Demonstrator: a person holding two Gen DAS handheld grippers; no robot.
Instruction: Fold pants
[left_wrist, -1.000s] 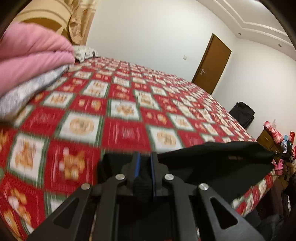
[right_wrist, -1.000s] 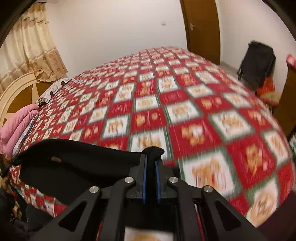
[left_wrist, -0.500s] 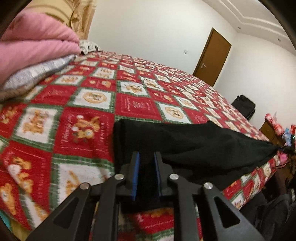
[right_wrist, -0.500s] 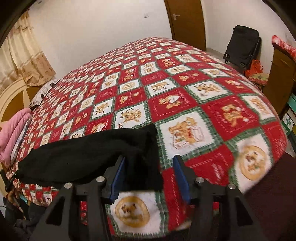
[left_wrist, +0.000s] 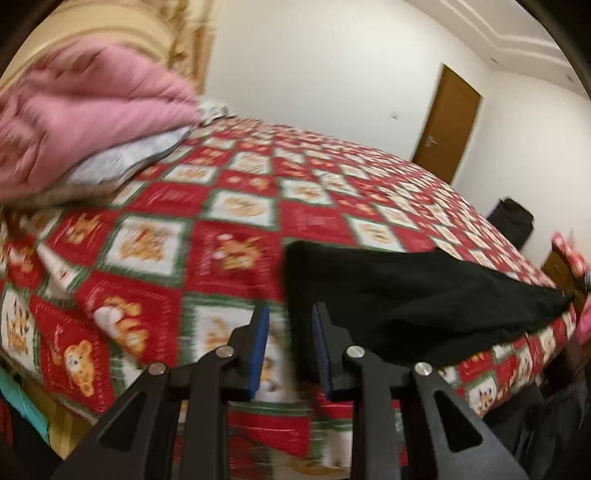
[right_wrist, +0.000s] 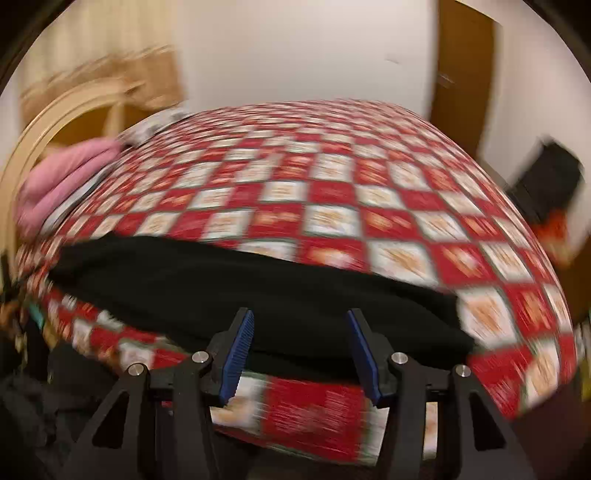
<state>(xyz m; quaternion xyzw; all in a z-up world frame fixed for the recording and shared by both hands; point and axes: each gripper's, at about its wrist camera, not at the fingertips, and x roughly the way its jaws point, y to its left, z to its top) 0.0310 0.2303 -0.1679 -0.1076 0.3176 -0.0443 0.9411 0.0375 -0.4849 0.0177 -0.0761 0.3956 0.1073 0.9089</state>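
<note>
Pants (left_wrist: 417, 295) of black cloth lie flat on the bed (left_wrist: 236, 206), stretched in a long band along its near edge, and a small part of the cloth hangs a little over that edge. The bed carries a cover with red and white squares and small bear pictures.

In the left wrist view the left gripper (left_wrist: 288, 332) hovers above the near edge of the bed, just beside the left end of the pants. Its blue-padded jaws stand a little apart, with a narrow gap, and only the bed cover shows between them. They hold nothing; the black cloth begins just to the right of the right jaw, and I cannot tell if it touches that jaw.

In the right wrist view the right gripper (right_wrist: 299, 339) is wide open, also with nothing in it. Its jaws stand over the near edge of the pants (right_wrist: 258, 291), toward the right end of the band, and the cloth shows in the gap between them.

A pile of pink bedding (left_wrist: 85, 118) on a grey sheet rests at the far left corner of the bed, near the headboard (right_wrist: 48, 133). A brown door (left_wrist: 447, 122) is in the far wall, and a black bag (left_wrist: 511, 221) stands on the floor past the right edge of the bed. Both views are blurred.
</note>
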